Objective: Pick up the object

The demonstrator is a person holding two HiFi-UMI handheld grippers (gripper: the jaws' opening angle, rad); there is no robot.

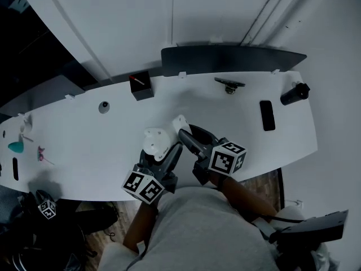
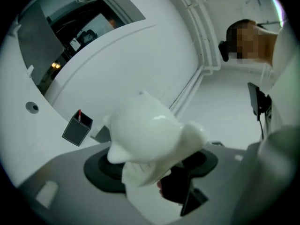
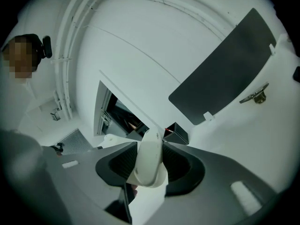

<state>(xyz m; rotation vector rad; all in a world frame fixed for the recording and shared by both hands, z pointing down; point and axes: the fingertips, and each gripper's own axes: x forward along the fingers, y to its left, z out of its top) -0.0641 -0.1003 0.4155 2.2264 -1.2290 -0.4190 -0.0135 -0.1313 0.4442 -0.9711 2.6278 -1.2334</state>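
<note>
White object (image 1: 156, 141): right tongs (image 3: 149, 164) clamp it, left tongs (image 2: 151, 167) seemingly loose.

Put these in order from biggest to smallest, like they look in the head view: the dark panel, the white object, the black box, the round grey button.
1. dark panel
2. white object (nearer the camera, so unsure against the box)
3. black box
4. round grey button

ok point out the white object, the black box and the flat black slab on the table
white object (image 1: 155, 141): head view, on its rounded body
black box (image 1: 142, 90): head view, on its front wall
black slab (image 1: 267, 115): head view, middle of its top face
</note>
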